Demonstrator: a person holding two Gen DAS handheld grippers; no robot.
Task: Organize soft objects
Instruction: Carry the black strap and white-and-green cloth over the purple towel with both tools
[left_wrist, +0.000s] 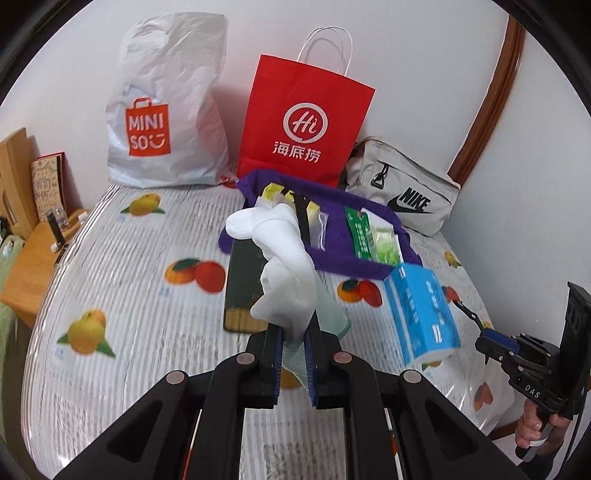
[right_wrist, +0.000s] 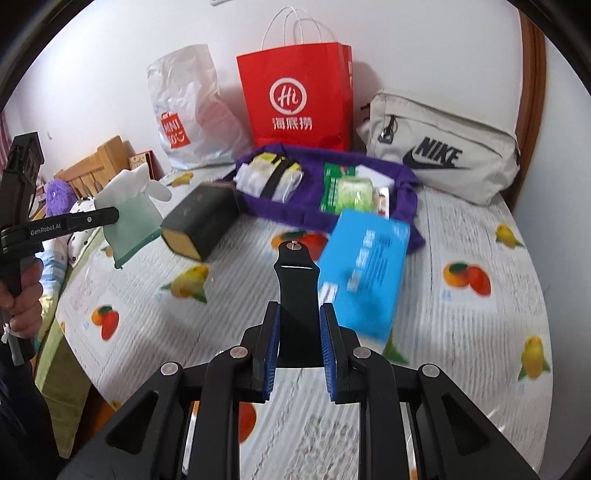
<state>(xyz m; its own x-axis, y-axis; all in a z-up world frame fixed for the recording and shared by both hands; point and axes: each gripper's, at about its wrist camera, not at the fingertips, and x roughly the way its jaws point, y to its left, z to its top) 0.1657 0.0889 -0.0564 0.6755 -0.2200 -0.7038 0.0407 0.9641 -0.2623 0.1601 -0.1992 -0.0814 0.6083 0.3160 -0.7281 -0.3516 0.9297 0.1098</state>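
Note:
My left gripper (left_wrist: 293, 363) is shut on a white sock with a pale green cuff (left_wrist: 284, 273), held above the table in front of the purple fabric organizer (left_wrist: 332, 258). The sock also shows in the right wrist view (right_wrist: 129, 206), at the left. My right gripper (right_wrist: 297, 347) is shut on a black watch strap (right_wrist: 297, 288), held above the table near the blue tissue pack (right_wrist: 364, 266). The right gripper shows at the right edge of the left wrist view (left_wrist: 495, 338). The organizer (right_wrist: 402, 173) holds socks, green packets and small packs.
A dark green box (right_wrist: 201, 221) lies left of the organizer. A red paper bag (right_wrist: 295, 96), a white Miniso bag (right_wrist: 184, 110) and a grey Nike bag (right_wrist: 443, 147) stand against the wall. The fruit-print tablecloth (right_wrist: 461, 332) covers the table. A wooden shelf (left_wrist: 33, 258) stands at left.

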